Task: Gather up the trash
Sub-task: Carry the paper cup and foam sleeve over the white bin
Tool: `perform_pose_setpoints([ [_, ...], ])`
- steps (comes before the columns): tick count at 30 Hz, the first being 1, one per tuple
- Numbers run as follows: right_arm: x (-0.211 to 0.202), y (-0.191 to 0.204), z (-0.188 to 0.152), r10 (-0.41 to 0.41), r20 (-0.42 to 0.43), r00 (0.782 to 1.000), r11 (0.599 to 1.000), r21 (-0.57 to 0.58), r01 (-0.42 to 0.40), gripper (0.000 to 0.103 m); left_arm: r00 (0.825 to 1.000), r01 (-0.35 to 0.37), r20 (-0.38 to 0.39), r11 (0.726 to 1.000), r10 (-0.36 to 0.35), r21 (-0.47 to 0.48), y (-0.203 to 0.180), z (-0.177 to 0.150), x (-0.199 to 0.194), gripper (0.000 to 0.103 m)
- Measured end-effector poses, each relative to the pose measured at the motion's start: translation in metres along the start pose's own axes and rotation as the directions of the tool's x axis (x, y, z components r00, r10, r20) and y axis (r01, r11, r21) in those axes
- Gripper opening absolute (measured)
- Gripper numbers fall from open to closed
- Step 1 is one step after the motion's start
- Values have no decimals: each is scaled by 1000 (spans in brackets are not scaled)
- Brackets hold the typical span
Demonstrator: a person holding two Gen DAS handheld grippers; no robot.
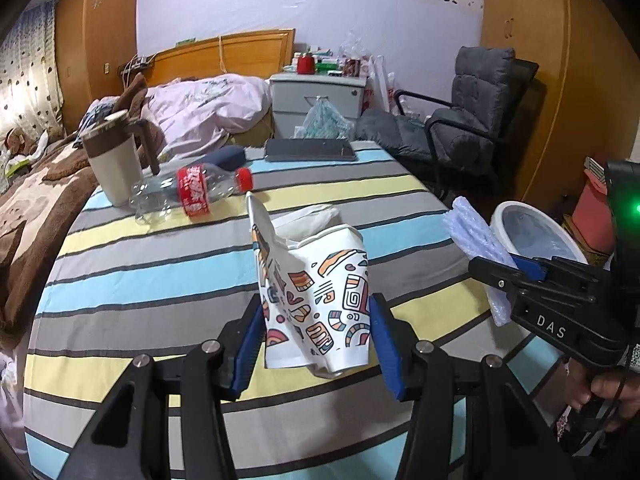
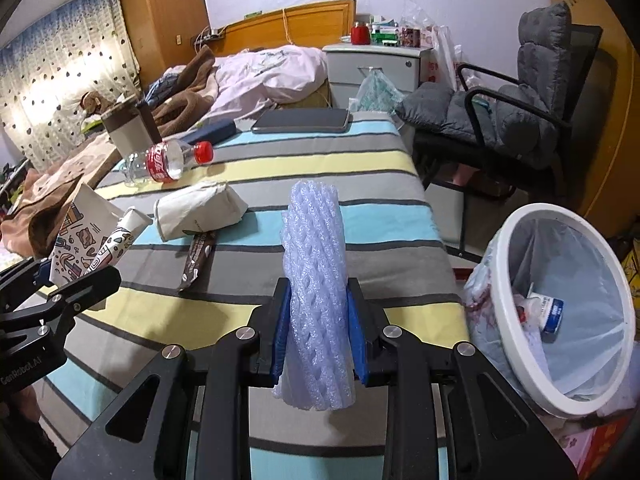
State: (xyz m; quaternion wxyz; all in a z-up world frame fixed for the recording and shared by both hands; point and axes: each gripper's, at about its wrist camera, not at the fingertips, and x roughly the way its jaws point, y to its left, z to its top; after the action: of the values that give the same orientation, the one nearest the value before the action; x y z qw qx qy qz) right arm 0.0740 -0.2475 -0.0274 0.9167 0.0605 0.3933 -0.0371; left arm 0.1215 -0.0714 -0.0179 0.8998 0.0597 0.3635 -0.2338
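Note:
My left gripper (image 1: 316, 344) is shut on a crushed patterned paper cup (image 1: 320, 292), held above the striped tablecloth (image 1: 140, 280). My right gripper (image 2: 318, 336) is shut on a pale foam net sleeve (image 2: 316, 280), also lifted off the table. In the left wrist view the right gripper (image 1: 516, 276) with the foam sleeve (image 1: 472, 232) appears at the right, near the white bin (image 1: 532, 232). The lined white bin (image 2: 560, 300) stands beside the table's right edge with a small container inside. An empty plastic bottle (image 2: 168, 162), a crumpled white paper bag (image 2: 200, 210) and a brown wrapper (image 2: 198, 256) lie on the table.
A beige mug (image 1: 114, 160), a dark case (image 2: 212, 130) and a tablet (image 2: 304, 120) sit at the table's far end. A grey padded chair (image 2: 520, 112) stands to the right, a bed (image 2: 260, 76) and a nightstand (image 2: 376, 68) behind.

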Motion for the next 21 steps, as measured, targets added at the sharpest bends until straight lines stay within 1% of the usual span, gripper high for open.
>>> perform_pose_setpoints([
  [5,-12,-9,-1,-8,25,1000,1000,12,8,29,1000,16,13,1000,-16,11,-16,2,-4,53],
  [11,-25,-26,-1,-38,57,998,999,22,37,29,998,43,33,998,-44,40,-40,9,-7,53],
  [21,-48,-69,-4,-103,107,989,992,84,94,29,993,102,48,988,-108,117,-93,23,-3,53],
])
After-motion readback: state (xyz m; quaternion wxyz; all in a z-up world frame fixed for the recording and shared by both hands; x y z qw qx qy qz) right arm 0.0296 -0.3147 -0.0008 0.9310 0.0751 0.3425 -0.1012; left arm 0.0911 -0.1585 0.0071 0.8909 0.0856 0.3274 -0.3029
